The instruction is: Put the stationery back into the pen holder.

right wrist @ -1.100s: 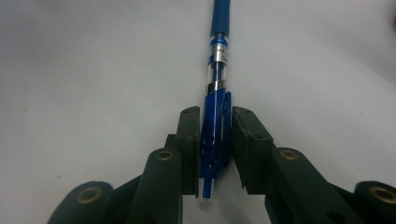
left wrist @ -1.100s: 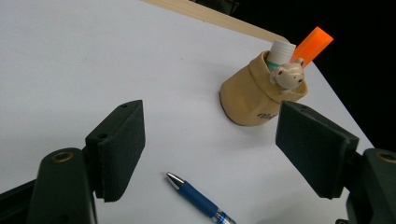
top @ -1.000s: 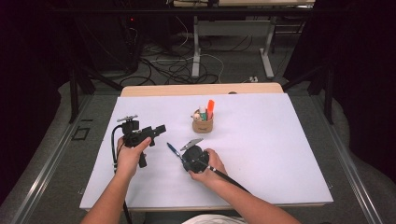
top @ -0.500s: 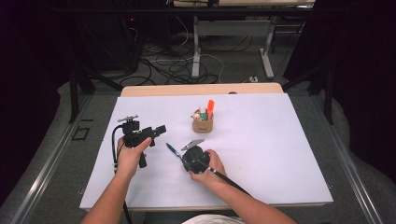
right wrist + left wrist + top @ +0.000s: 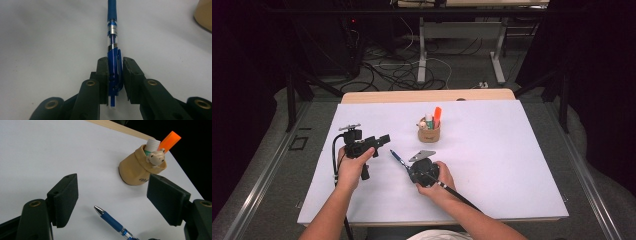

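Observation:
A blue pen lies low over the white table sheet, and my right gripper is shut on its clip end, tip pointing away. From above, the pen sticks out up-left of my right gripper. My left gripper is held above the sheet at the left, wide open with nothing between its pads. Beyond its jaws, the pen tip and a tan cloth holder are visible. The holder has a bear charm, a white tube and an orange marker in it.
The white sheet covers most of the wooden table, whose far edge shows as a bare strip. Cables trail from both grippers toward the near edge. Dark floor with cables and table legs lies beyond.
My right gripper and the pen have shifted slightly up-left on the sheet. The left gripper has barely moved.

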